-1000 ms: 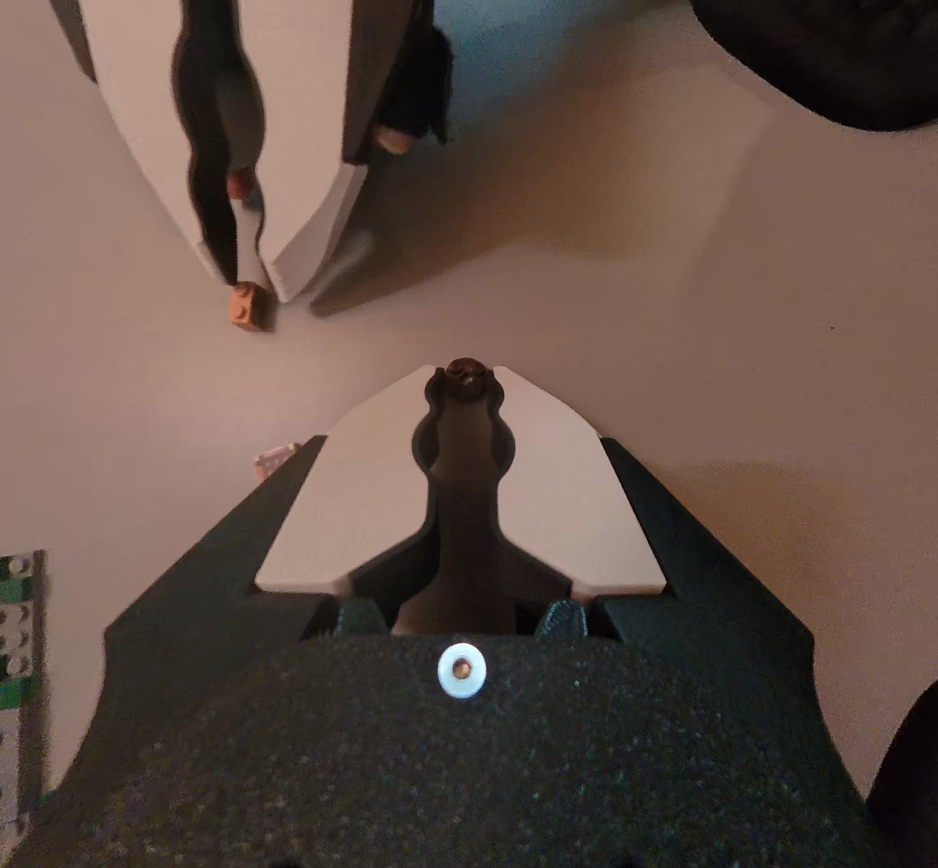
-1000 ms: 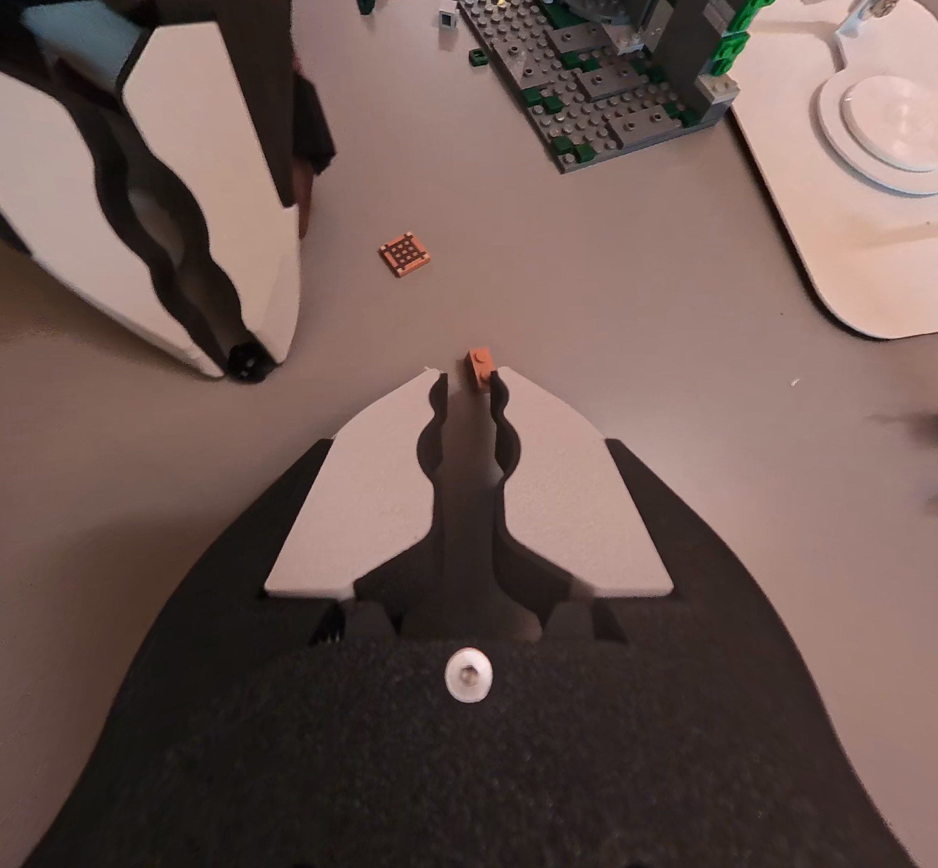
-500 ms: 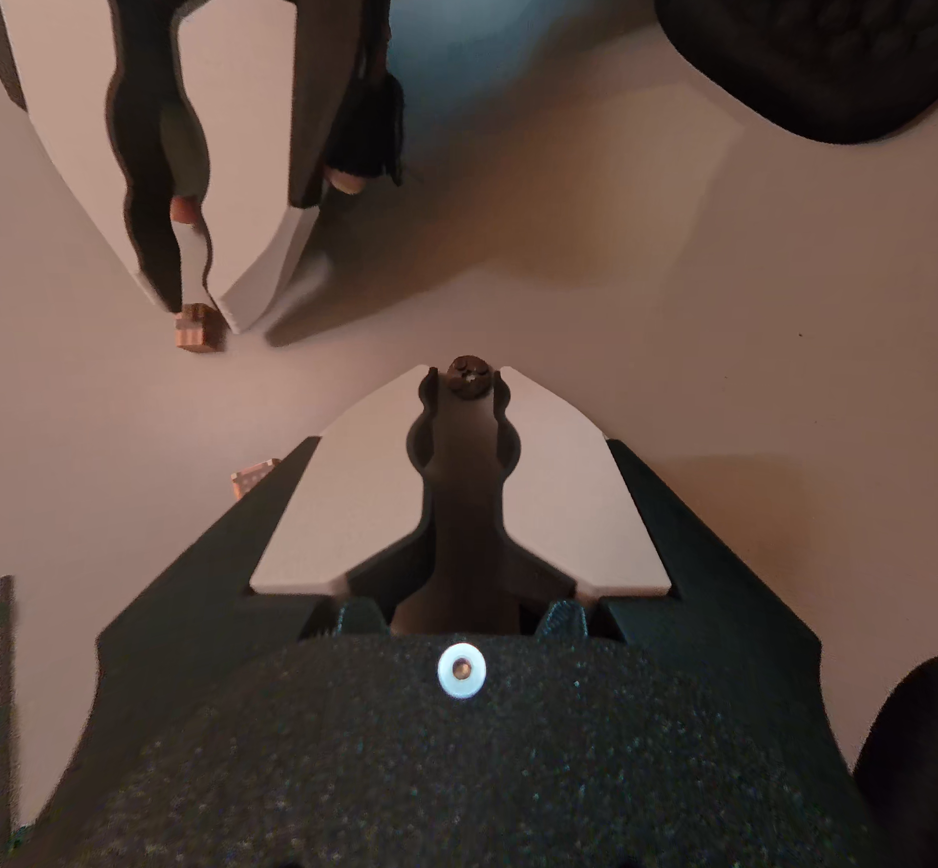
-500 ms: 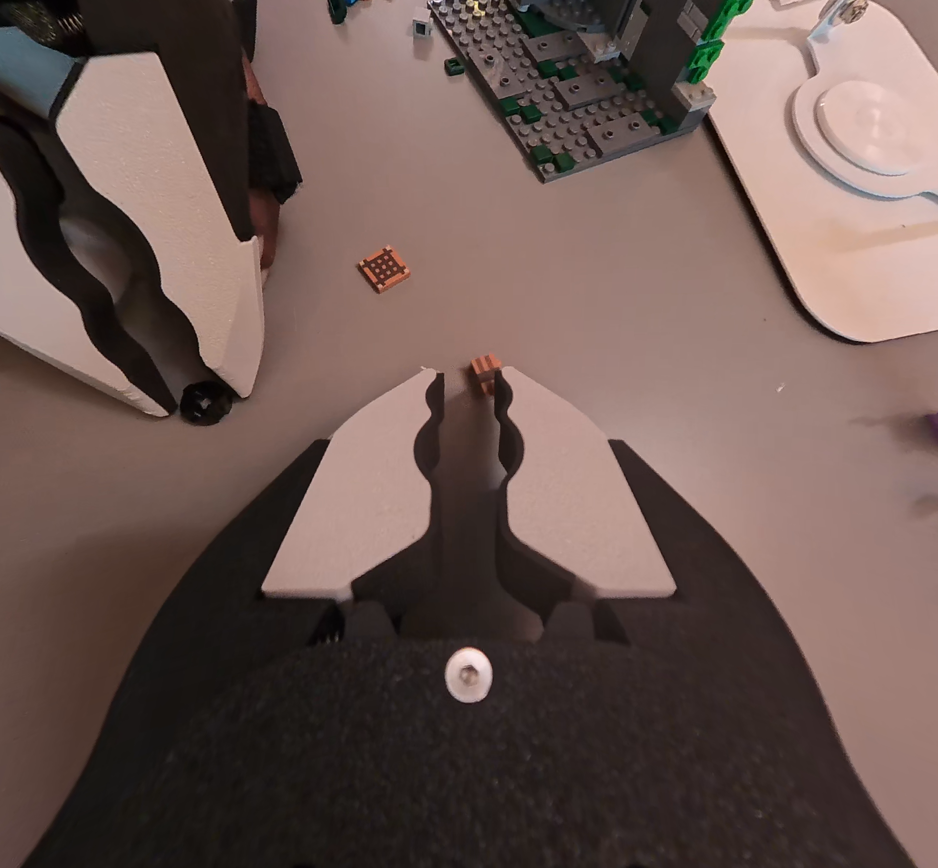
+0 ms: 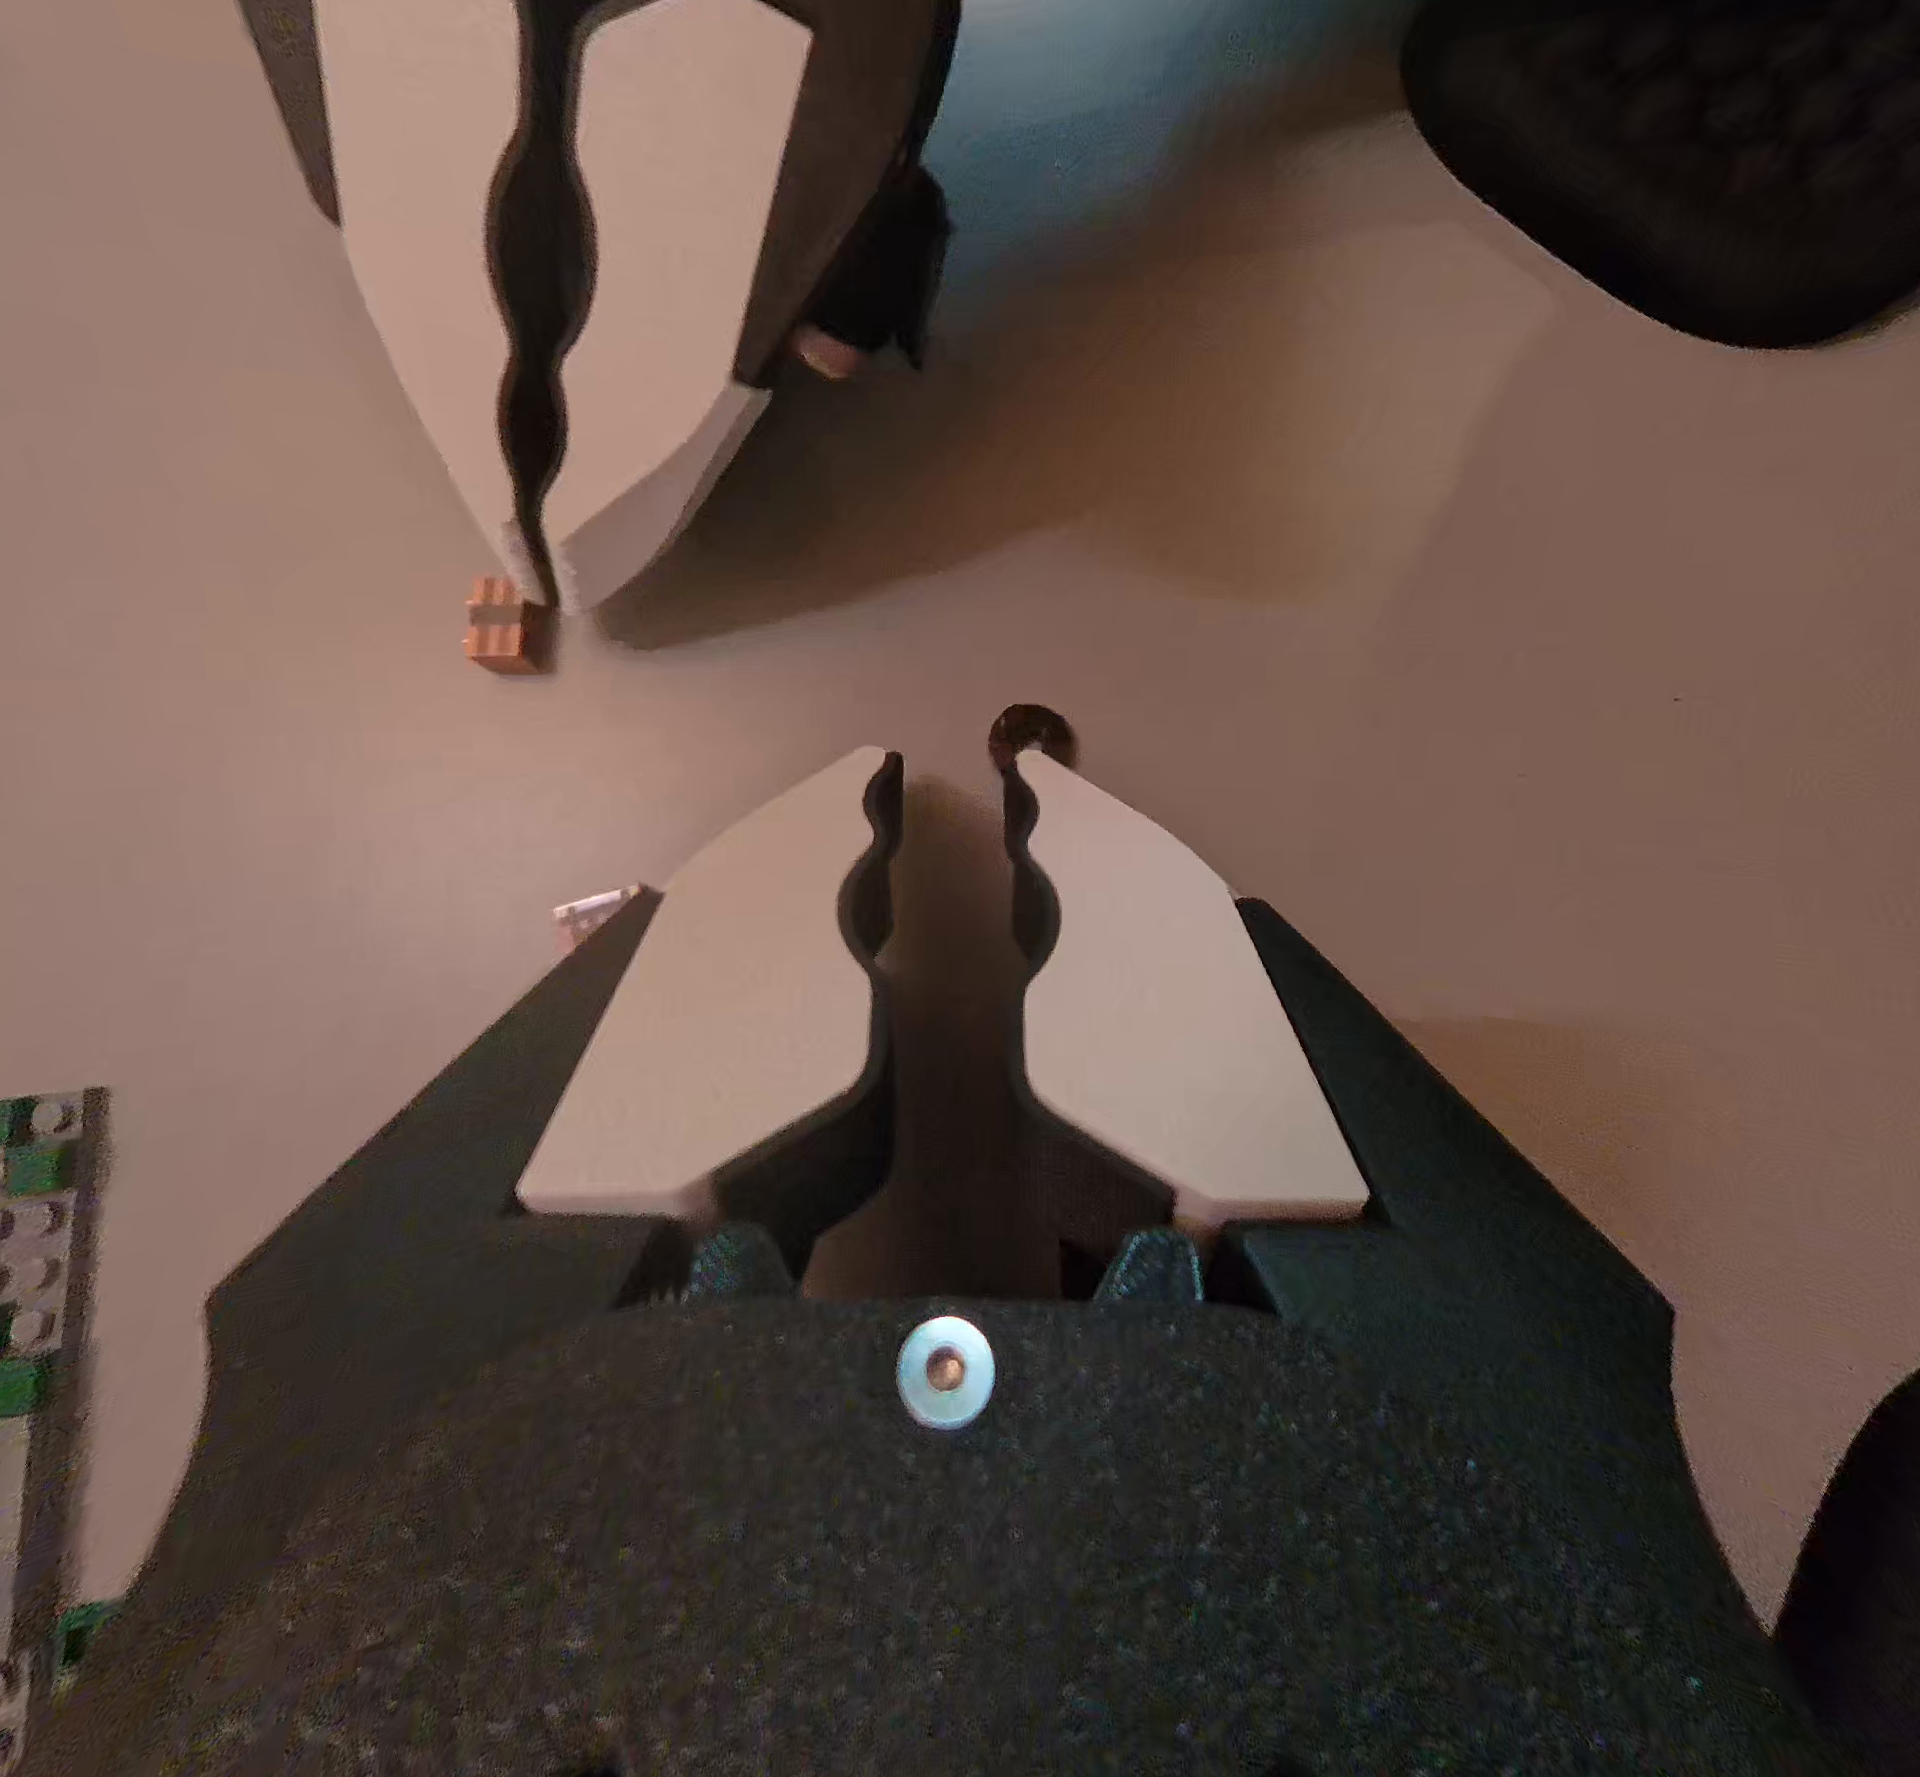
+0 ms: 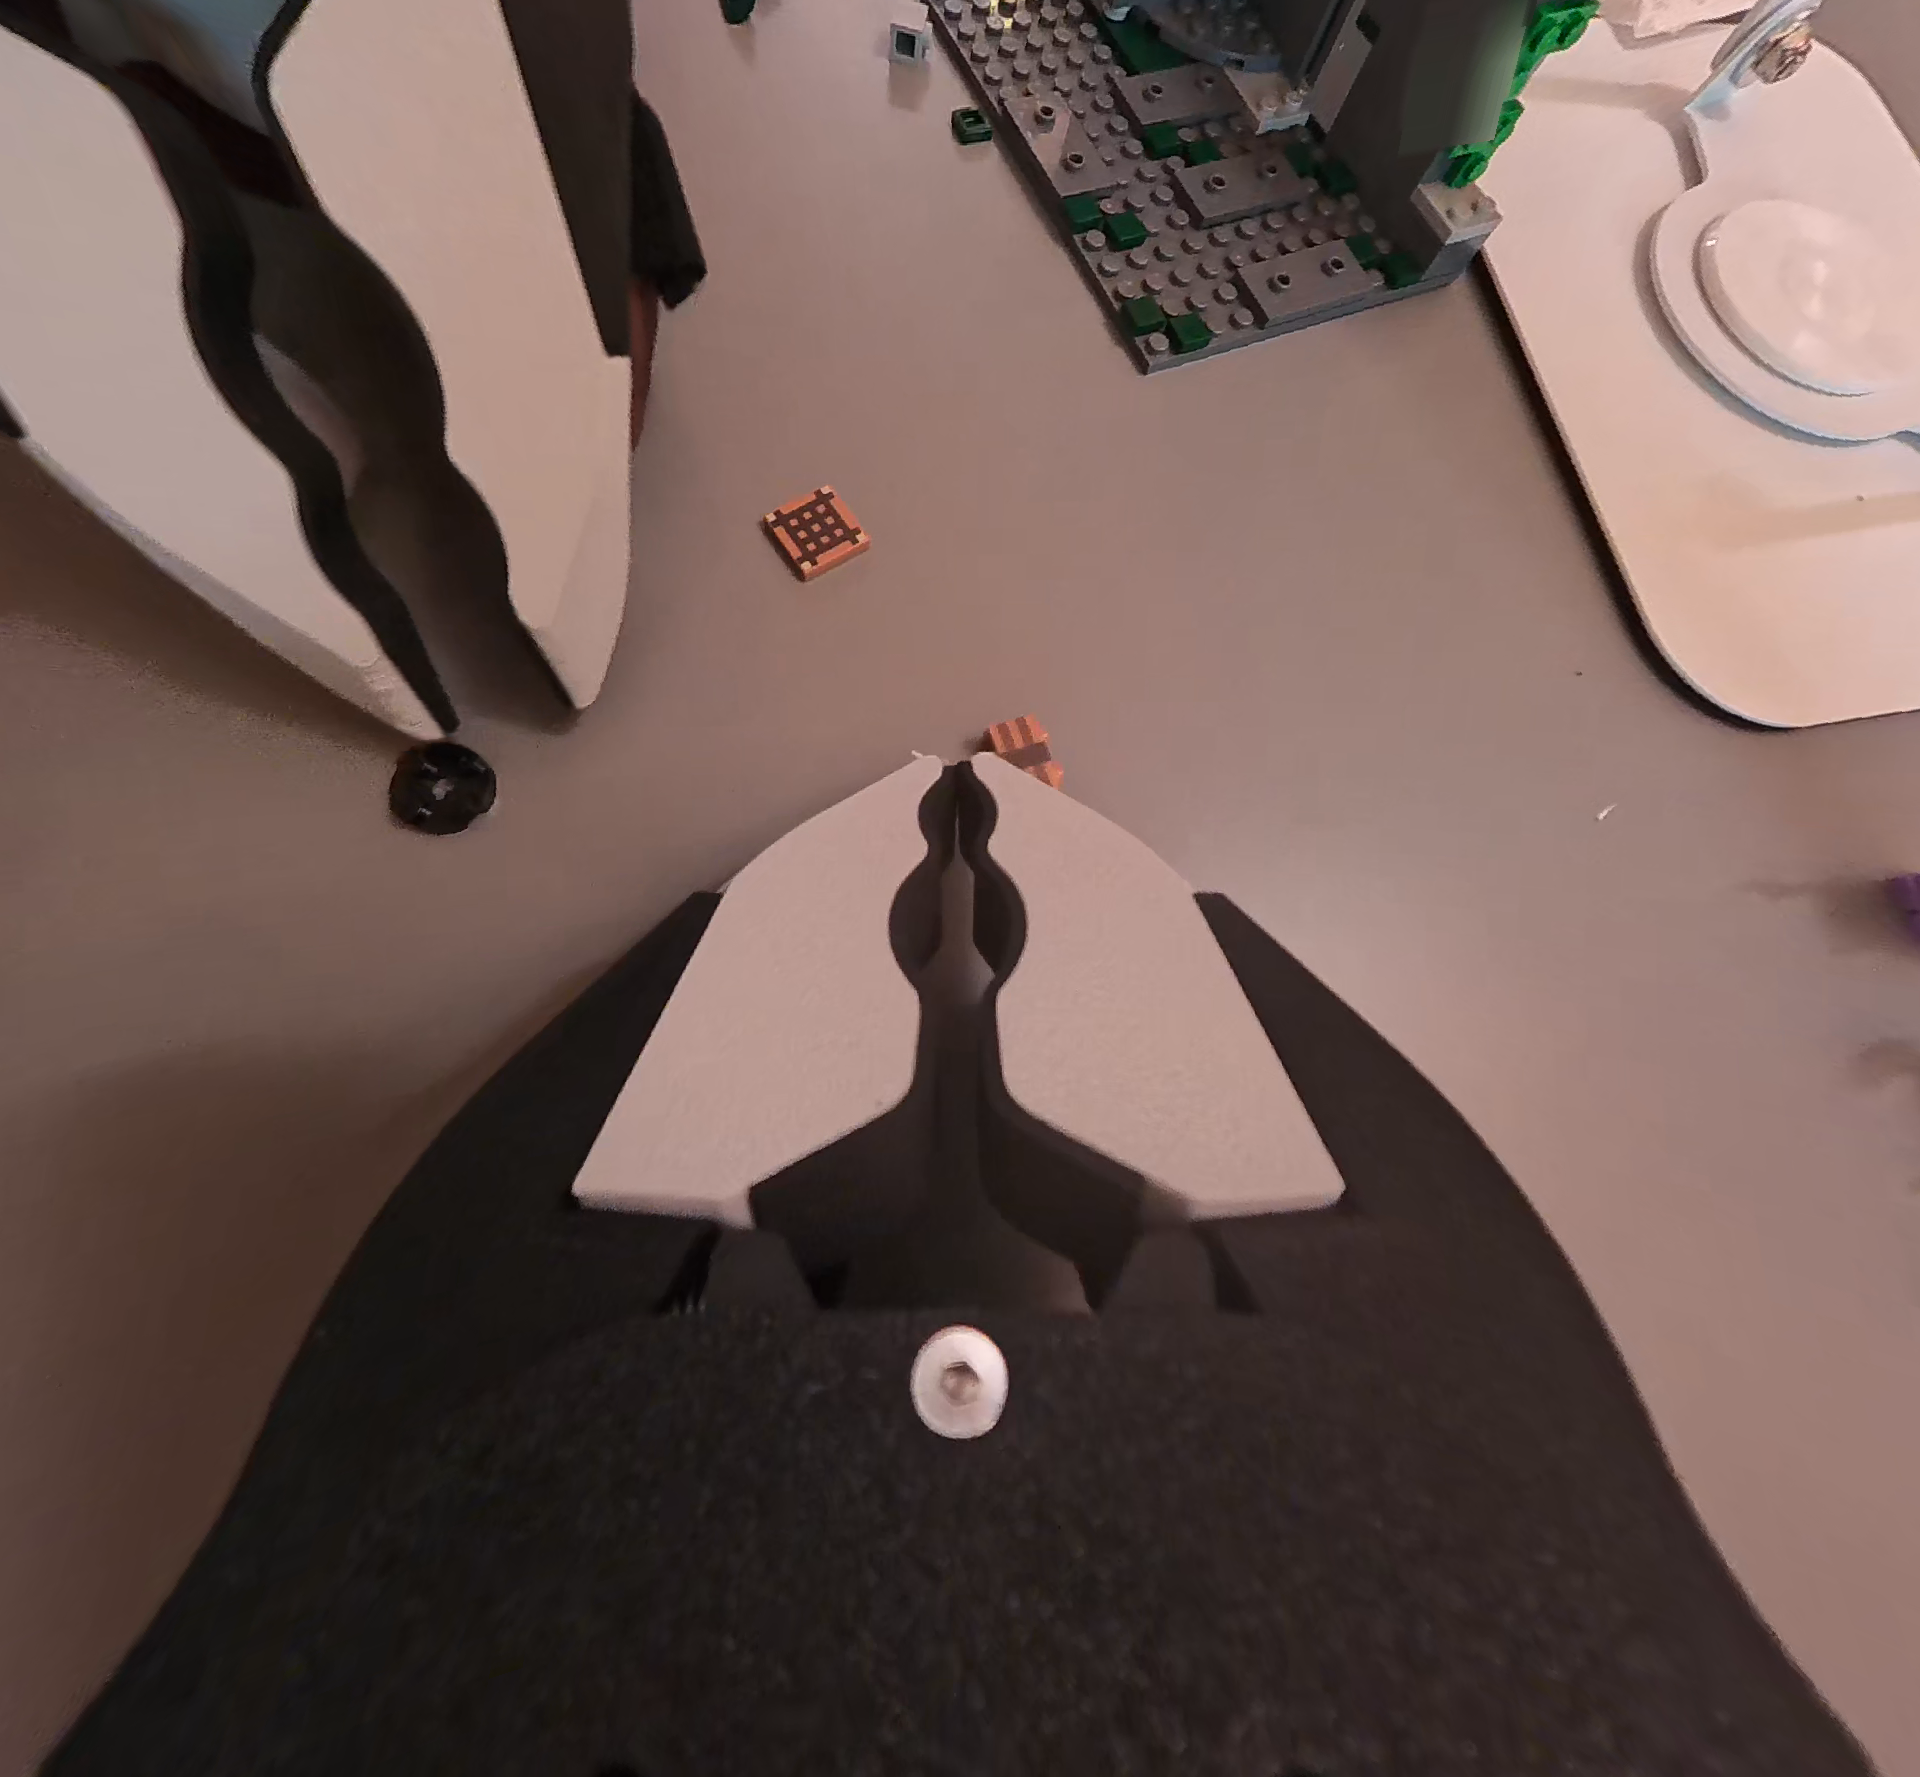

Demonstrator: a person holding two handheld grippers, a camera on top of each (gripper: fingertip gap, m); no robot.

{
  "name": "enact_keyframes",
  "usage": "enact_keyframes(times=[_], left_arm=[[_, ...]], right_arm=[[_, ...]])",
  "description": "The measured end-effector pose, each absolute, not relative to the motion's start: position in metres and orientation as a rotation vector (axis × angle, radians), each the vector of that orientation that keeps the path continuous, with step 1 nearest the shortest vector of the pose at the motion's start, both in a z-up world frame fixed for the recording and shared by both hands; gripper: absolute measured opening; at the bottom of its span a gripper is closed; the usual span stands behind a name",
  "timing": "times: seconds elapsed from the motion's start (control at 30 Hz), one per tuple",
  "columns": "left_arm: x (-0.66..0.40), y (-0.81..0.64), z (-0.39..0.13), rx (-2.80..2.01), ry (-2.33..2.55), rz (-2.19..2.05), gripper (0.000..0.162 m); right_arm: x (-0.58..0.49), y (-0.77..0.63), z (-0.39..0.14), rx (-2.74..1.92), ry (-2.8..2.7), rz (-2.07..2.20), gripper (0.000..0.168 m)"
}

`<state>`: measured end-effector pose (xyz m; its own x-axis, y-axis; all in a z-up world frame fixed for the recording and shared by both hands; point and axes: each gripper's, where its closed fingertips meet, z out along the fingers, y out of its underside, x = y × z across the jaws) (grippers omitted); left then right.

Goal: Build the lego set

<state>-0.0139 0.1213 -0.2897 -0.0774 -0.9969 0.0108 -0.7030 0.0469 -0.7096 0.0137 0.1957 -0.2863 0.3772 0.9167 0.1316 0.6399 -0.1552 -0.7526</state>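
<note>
Nearby — one black round piece (image 6: 443, 786), one brown brick (image 6: 1024, 747).

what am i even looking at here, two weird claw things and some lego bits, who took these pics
Those claws are two hand-held grippers; a person holds one in each hand, and each carries a camera looking along its own fingers. One picture comes from the left gripper, the other from the right gripper, and each also shows the other claw farther off.

On the grey table stand a half-built grey and green lego model, a brown grid tile, a small striped brown brick, a black round piece and loose bits at the back.

Nothing is held: the left gripper is open beside the round piece, and the right is shut, empty, next to the brick.
</note>
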Motion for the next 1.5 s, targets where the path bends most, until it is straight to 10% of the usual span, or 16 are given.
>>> enact_keyframes(times=[0.9,1.5], left_arm=[[-0.028,0.146,-0.289,-1.747,1.714,-0.796,0.014],[-0.022,0.124,-0.220,-1.606,1.413,-1.553,0.019]], right_arm=[[0.004,0.196,-0.279,-1.780,-1.458,0.498,0.009],[-0.032,0.125,-0.218,-1.264,-1.640,0.511,0.009]])
